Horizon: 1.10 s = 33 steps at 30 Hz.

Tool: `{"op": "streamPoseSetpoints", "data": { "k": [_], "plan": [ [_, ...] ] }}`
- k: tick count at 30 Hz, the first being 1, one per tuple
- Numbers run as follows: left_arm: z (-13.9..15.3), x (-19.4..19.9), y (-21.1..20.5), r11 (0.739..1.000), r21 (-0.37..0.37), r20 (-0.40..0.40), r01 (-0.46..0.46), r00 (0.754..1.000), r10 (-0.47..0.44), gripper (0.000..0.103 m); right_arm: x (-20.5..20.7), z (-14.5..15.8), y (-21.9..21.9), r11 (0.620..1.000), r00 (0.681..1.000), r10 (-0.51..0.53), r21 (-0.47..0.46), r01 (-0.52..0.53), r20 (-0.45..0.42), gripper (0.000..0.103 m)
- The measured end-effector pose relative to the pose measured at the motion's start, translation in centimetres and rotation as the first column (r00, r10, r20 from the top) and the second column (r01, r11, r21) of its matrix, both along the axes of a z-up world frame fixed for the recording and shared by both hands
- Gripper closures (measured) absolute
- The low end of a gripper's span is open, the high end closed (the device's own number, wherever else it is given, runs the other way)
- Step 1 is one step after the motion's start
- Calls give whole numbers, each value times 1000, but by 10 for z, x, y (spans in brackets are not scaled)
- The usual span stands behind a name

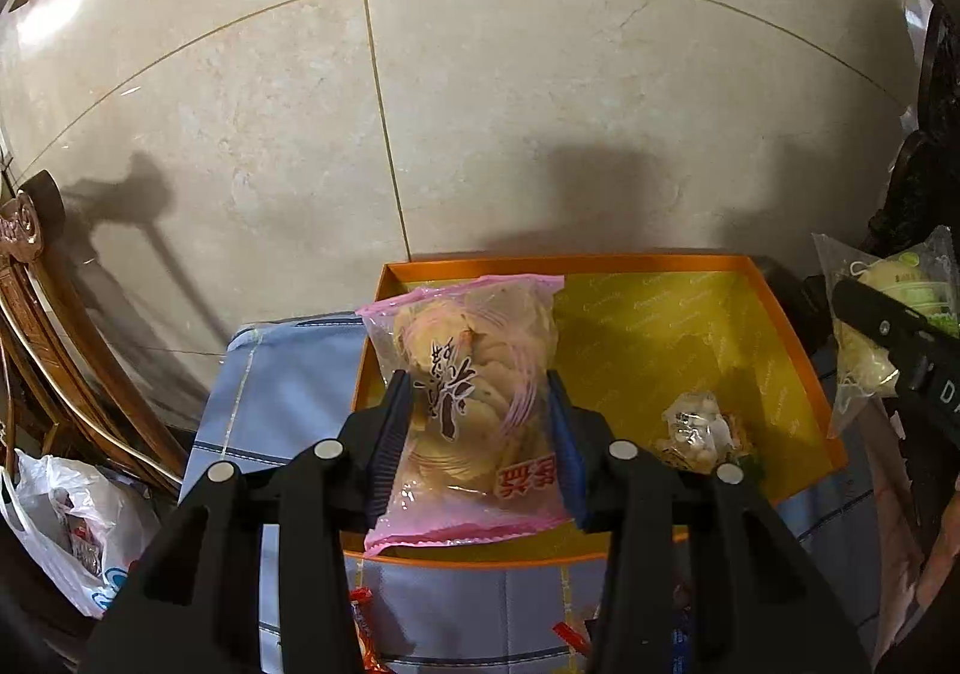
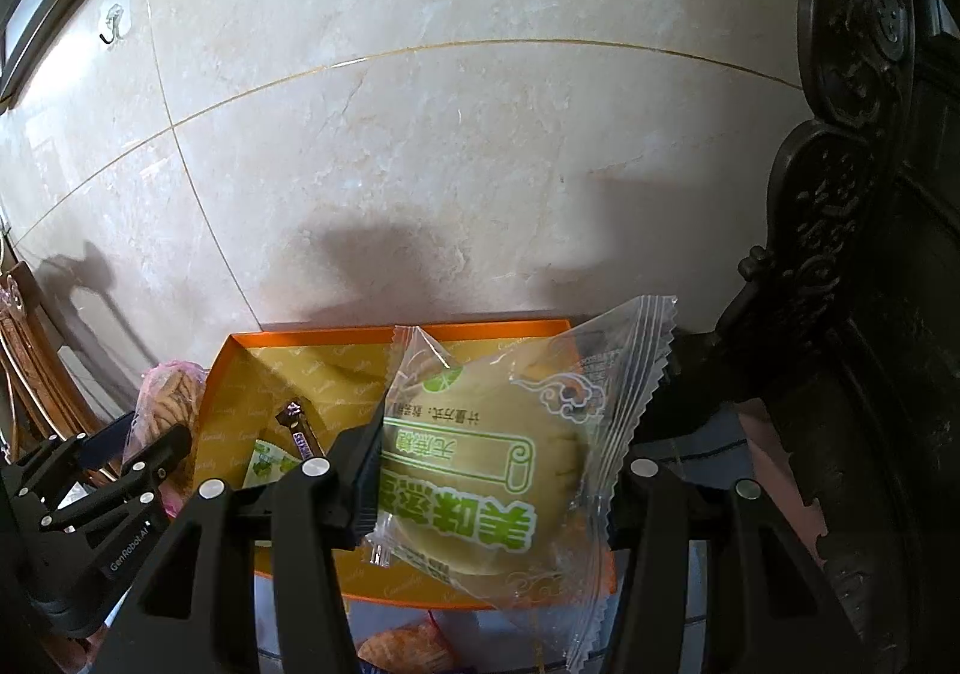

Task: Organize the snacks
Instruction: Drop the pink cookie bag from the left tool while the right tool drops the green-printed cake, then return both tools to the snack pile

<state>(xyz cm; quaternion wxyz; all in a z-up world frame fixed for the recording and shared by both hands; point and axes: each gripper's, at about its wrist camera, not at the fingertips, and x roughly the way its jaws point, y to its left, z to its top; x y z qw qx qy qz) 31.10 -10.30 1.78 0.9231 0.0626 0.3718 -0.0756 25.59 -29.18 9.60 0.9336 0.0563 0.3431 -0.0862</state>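
Observation:
An orange box with a yellow lining stands on the blue cloth against the marble wall; it also shows in the right wrist view. My left gripper is shut on a pink-edged bag of biscuits and holds it above the box's left part. My right gripper is shut on a clear packet with a round yellow pastry and green print, held above the box's right side. The same packet shows at the right edge of the left wrist view. A small wrapped snack lies in the box.
A carved dark wooden chair back stands at the right. A white plastic bag and a brown wooden chair are at the left. Loose wrapped sweets lie on the blue checked cloth in front of the box.

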Motion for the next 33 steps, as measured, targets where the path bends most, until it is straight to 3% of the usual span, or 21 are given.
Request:
{"op": "streamPoseSetpoints", "data": {
  "k": [6, 7, 8, 9, 10, 14, 17, 20, 22, 26, 31, 32, 33],
  "plan": [
    [0, 3, -3, 1000, 10, 12, -12, 1000, 12, 57, 6, -5, -1, 1000, 1000, -1, 3, 1, -12, 50],
    [0, 4, -4, 1000, 19, 31, -21, 999, 20, 48, 9, -7, 0, 1000, 1000, 7, -4, -7, -23, 48],
    [0, 3, -5, 999, 29, 45, -29, 999, 27, 18, 11, -10, 1, 1000, 999, 13, -7, -13, -32, 42],
    [2, 1, -5, 998, 36, 83, -53, 995, 50, 5, 13, -12, 1, 1000, 999, 21, -7, -21, -36, 17],
    [3, 0, -5, 997, 35, 101, -62, 993, 58, 4, 15, -14, 1, 999, 999, 30, -10, -31, -44, 5],
    [0, -8, 8, 994, 88, 87, -67, 994, 60, 4, 1, -17, -9, 999, 997, 30, -35, -32, -67, 4],
    [-8, -27, 35, 990, 110, 74, -83, 994, 75, 4, -33, -24, -29, 997, 993, 18, -76, -27, -115, 4],
    [-24, -47, 67, 988, 111, 30, -111, 994, 108, 4, -75, -48, -53, 997, 975, -9, -81, -9, -220, 4],
    [-38, -62, 86, 988, 110, -21, -111, 993, 114, 4, -97, -75, -67, 999, 950, -24, -34, 14, -312, 4],
    [-77, -100, 122, 971, 203, -120, -122, 982, 149, 4, -124, -144, -81, 996, 875, -16, 68, 57, -485, 4],
    [-105, -125, 153, 962, 242, -210, -125, 962, 178, 4, -130, -188, -95, 950, 864, -39, 249, 188, -502, 5],
    [-106, -129, 155, 965, 232, -213, -120, 962, 171, 4, -133, -189, -95, 948, 873, -47, 253, 192, -485, 9],
    [-106, -130, 158, 969, 217, -205, -118, 965, 163, 4, -136, -188, -94, 951, 880, -56, 244, 192, -472, 23]
  ]
}}
